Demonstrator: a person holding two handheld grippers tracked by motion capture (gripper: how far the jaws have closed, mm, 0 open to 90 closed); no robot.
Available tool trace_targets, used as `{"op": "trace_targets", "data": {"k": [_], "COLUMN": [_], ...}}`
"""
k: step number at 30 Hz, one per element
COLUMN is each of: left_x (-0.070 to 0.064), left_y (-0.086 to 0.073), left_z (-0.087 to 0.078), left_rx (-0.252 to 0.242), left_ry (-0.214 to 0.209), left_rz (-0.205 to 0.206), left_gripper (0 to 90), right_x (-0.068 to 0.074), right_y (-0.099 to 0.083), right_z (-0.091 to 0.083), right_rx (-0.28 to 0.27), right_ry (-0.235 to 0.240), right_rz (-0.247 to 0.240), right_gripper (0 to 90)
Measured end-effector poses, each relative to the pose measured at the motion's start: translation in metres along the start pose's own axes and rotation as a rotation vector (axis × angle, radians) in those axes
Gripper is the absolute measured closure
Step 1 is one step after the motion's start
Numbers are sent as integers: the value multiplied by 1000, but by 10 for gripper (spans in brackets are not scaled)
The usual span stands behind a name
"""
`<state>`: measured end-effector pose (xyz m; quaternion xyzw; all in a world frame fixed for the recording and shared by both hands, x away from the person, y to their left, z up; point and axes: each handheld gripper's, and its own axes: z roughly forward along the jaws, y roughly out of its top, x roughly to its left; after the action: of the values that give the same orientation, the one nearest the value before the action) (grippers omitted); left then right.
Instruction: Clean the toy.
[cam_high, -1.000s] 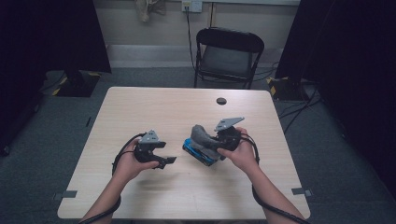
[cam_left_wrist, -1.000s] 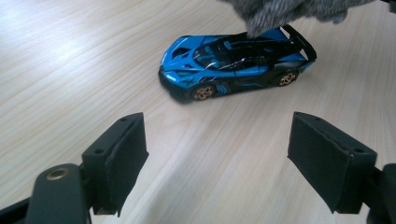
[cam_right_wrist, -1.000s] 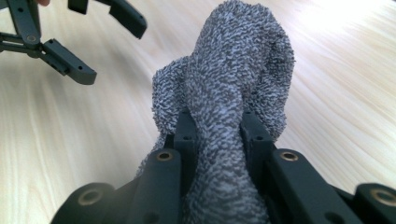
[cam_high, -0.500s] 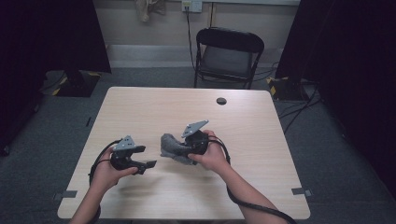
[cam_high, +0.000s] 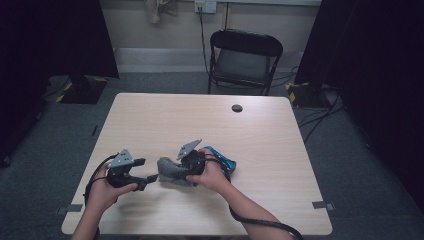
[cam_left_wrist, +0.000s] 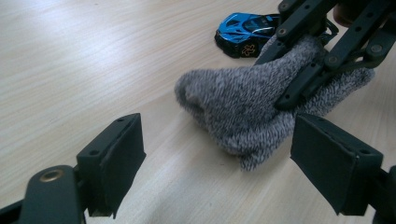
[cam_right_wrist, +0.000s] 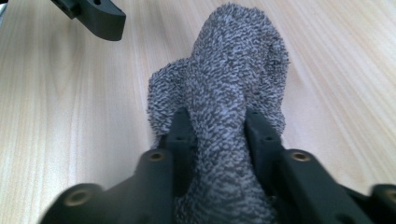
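A fuzzy grey sock (cam_high: 169, 171) lies partly lifted on the wooden table (cam_high: 165, 120), with my right gripper (cam_high: 186, 167) shut on its near end. In the right gripper view the sock (cam_right_wrist: 233, 60) bulges out past the right gripper (cam_right_wrist: 217, 122), squeezed between both jaws. My left gripper (cam_high: 150, 178) is just left of the sock, open. In the left gripper view, the left gripper (cam_left_wrist: 219, 144) faces the sock's (cam_left_wrist: 238, 107) toe end with nothing between its jaws. A blue toy car (cam_left_wrist: 245, 28) sits behind the sock, to the right of the right hand (cam_high: 220, 159).
A small black round disc (cam_high: 237, 108) sits near the table's far edge. A black folding chair (cam_high: 244, 60) stands beyond the table. Cables trail from both grippers off the near edge (cam_high: 260, 222).
Both hands have shifted left across the table. The right gripper dragged the sock leftward, away from the blue car, which stayed in place. The left gripper backed off left and stays open.
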<state>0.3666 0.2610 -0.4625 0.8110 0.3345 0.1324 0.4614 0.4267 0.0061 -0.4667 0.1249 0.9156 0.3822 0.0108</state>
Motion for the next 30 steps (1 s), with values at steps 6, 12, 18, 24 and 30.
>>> {"op": "trace_targets", "data": {"k": [6, 12, 18, 24, 30], "left_x": [-3, -13, -30, -38, -39], "left_y": [3, 18, 37, 39, 32], "left_z": [5, 17, 38, 64, 80], "left_rx": [18, 18, 22, 90, 157], "left_ry": [-15, -40, -108, -160, -168], "left_rz": [20, 95, 212, 265, 292], "left_gripper": [169, 169, 170, 174, 189], "right_x": [-1, -8, -27, -41, -48], "right_y": [-1, -4, -21, -40, -56], "right_z": [-10, -34, -64, -80, -82], "right_rx": [-21, -29, -52, -49, -47], "right_ry": [1, -37, -130, -219, -245], "right_rz": [20, 42, 128, 202, 246], "right_gripper": [417, 336, 313, 274, 264]}}
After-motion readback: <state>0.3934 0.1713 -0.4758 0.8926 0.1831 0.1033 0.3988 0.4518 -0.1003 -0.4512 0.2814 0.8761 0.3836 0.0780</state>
